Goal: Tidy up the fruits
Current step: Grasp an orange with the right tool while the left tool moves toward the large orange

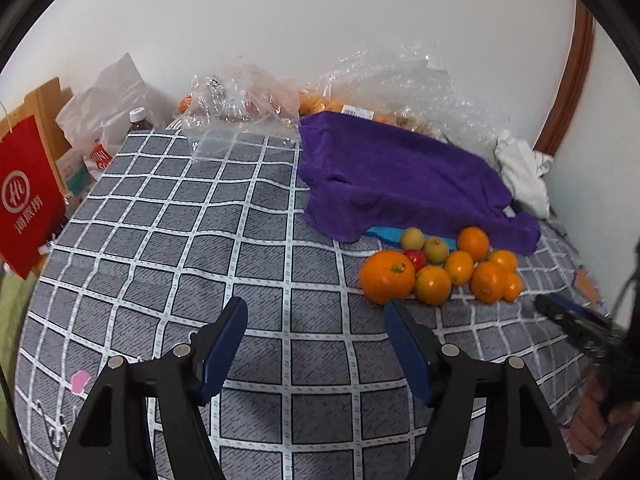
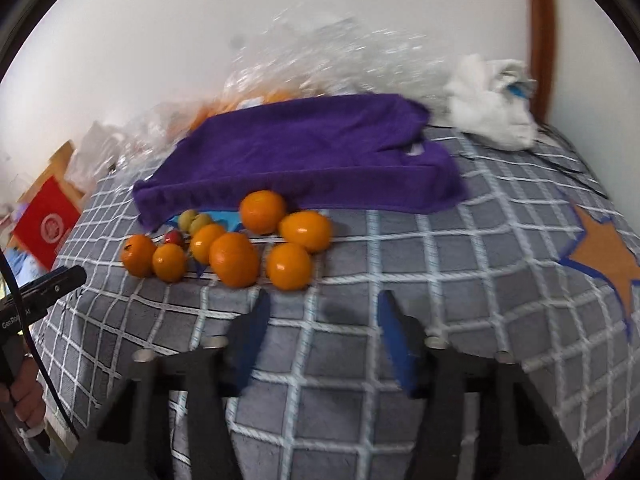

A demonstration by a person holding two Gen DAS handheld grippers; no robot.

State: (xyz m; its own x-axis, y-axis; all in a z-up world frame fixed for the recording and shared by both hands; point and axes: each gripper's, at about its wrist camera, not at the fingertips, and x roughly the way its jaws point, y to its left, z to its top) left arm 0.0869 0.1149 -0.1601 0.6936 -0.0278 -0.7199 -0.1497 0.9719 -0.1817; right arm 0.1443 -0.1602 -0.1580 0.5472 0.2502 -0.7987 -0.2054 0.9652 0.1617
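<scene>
A cluster of oranges (image 1: 387,282) (image 2: 234,260) lies on the grey checked cloth (image 1: 200,240), with two yellow-green fruits (image 1: 436,249) (image 2: 188,219) and a small red fruit (image 1: 416,259) (image 2: 175,237) among them. Behind them a purple towel (image 1: 400,176) (image 2: 304,152) covers a blue object (image 1: 384,234) whose edge sticks out. My left gripper (image 1: 315,306) is open over bare cloth, just left of the biggest orange, holding nothing. My right gripper (image 2: 325,296) is open too, empty, just in front and to the right of the fruit. Each gripper shows at the edge of the other's view.
Crumpled clear plastic bags (image 1: 248,96) with more oranges lie against the back wall. A white cloth (image 1: 520,172) (image 2: 492,112) sits at the back right. A red paper bag (image 1: 28,196) and a bottle (image 1: 138,118) stand left. An orange star (image 2: 604,256) marks the cloth.
</scene>
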